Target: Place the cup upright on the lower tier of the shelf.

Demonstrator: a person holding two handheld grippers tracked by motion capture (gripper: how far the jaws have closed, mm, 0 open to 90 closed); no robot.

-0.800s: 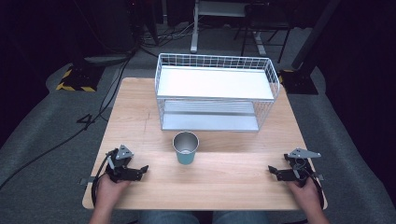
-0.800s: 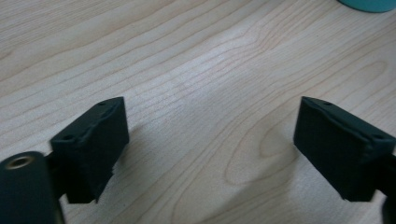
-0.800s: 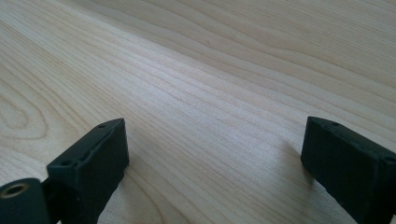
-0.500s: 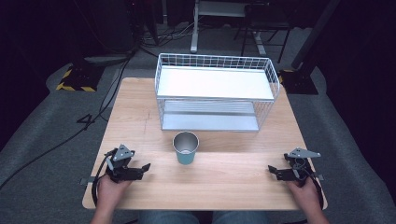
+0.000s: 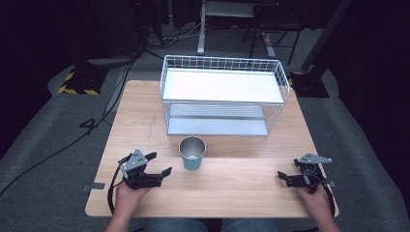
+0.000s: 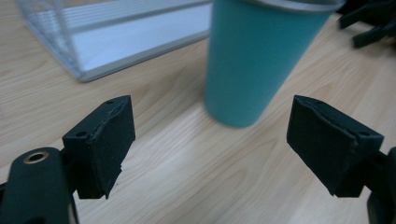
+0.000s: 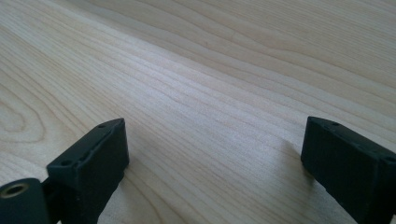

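I have the teal cup (image 5: 192, 152) standing upright near the middle of the wooden surface (image 5: 241, 179), just in front of the white wire rack (image 5: 222, 96) and apart from it. My left claw (image 5: 159, 164) rests low on the surface beside the cup, aimed at it, its jaws spread with nothing between them; in the left gripper view the cup (image 6: 261, 60) sits a little ahead of the pads and right of centre, not yet inside the gap. My right claw (image 5: 285, 178) lies well apart on the far right of the surface, also released and empty, with bare wood (image 7: 196, 93) ahead of its jaws.

I judge the cup to be light and stiff, a thin-walled metal tumbler with a bare steel rim and a smooth painted outside (so likely slippery under the pads). It looks empty from above, which means it could tip or skate if one jaw nudges it first. It tapers toward the base, so I would take it across the body around mid-height, both pads square to the wall, and squeeze firmly enough that it cannot slide down through the taper.
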